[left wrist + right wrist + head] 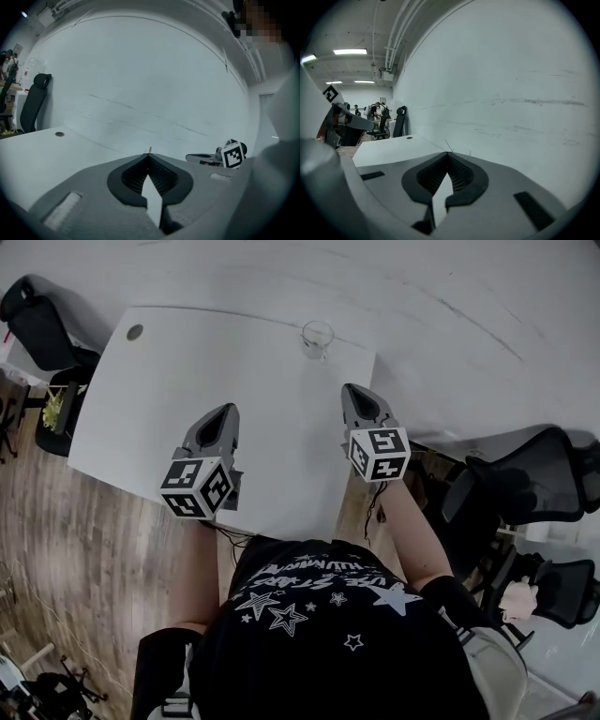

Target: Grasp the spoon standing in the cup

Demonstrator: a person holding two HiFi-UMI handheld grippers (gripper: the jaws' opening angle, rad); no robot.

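Though only a sliver of it shows, the spoon (pixel 446 144) is seen in the right gripper view as a thin dark stem slanting up just above the jaw tips. Its bowl is hidden, & its colour and finish can't be told. Beside it a faint arc of clear rim belongs to the cup (pixel 317 337), a small see-through glass stood upright near the far edge of the white table (pixel 187 381), ahead of both grippers & closer to the right one. In the head view the spoon inside the cup is too small to be made out, & whether anything else is in the glass can't be told. The left gripper (pixel 228 410) is held over the table w/ its 2 jaws met at the tips & nothing gripped. A tiny yellowish tip (pixel 150 150) is seen just above them in the left gripper view, but what it is can't be told. The right gripper (pixel 353 390) is likewise closed tight & empty, well apart from the cup. 1 round grommet hole (pixel 135 332) is set near the table's far left corner. A black office chair (pixel 37 324) is parked at the table's left end & another chair (pixel 525 484) at the right, on a wood-look floor (pixel 56 549).
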